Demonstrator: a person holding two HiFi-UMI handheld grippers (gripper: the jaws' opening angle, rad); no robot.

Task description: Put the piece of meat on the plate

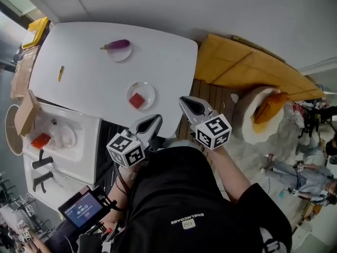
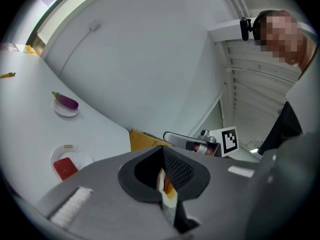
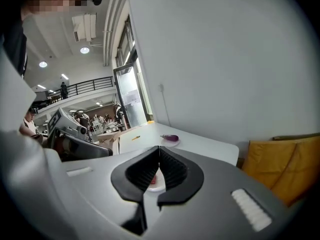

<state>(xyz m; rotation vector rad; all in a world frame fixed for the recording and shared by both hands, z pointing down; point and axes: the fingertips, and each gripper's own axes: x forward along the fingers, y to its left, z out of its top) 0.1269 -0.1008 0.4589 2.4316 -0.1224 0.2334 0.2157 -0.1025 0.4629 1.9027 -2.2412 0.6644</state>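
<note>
Since both pairs of jaws stand together with nothing clamped between them, the right gripper (image 3: 159, 149) and the left gripper (image 2: 162, 149) look finished with carrying. The piece of meat (image 1: 137, 100) lies flat on the plate (image 1: 148, 88), close to the near edge of the table (image 1: 84, 83).

By my judgement the step in hand is simply getting clear. It goes well if both grippers stay off that edge and above the plate's rim, so nothing nudges the plate or tips the red slab off it. No fresh grip seems called for, and opening the jaws near the plate would only risk a knock.

Both grippers hover close to the person's chest, short of the table. They point roughly level toward it with a slight downward tilt, and their marker cubes face the body. The right one sits beside the left and a little further ahead.

Farther out, an eggplant (image 1: 117, 45) rests on a second plate (image 1: 122, 57), well apart from the meat.
</note>
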